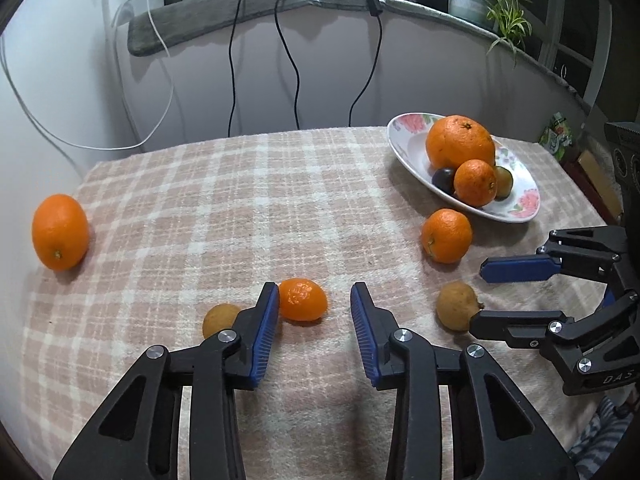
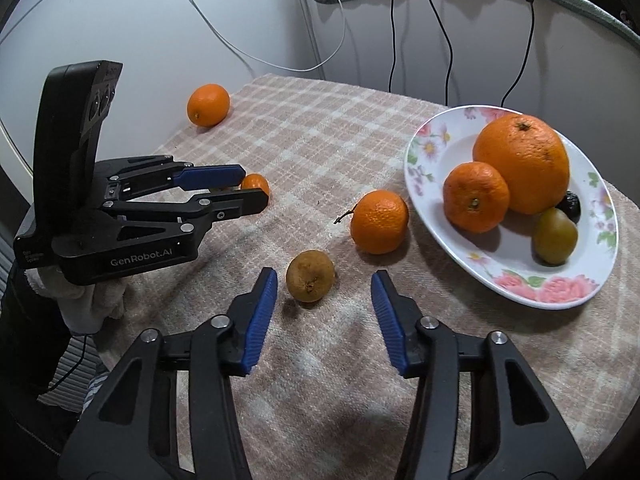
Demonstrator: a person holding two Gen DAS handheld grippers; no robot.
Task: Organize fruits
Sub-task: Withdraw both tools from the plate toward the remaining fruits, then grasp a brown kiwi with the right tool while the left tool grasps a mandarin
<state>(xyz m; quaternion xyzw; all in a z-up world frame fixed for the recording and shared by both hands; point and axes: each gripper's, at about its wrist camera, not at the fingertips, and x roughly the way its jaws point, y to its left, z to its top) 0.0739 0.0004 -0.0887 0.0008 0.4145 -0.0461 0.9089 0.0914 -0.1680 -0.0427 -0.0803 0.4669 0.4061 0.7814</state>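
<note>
On the checked cloth (image 1: 248,208) loose fruit lies scattered, while a flowered plate (image 2: 440,216) at the right holds a big orange (image 2: 522,162), a mandarin (image 2: 475,196), a green plum (image 2: 555,235) and a dark plum (image 2: 570,205). The left gripper (image 1: 315,294) has its jaws apart, unclenched; a small peeled-looking orange fruit (image 1: 303,299) sits between the tips, against the left pad. A brown fruit (image 1: 219,320) lies just outside that finger. The right gripper (image 2: 324,282) is likewise released, a brown round fruit (image 2: 310,276) just ahead between its tips, untouched. Another mandarin (image 2: 379,222) rests near the plate's rim, and an orange (image 1: 60,232) sits well apart at the far left.
</note>
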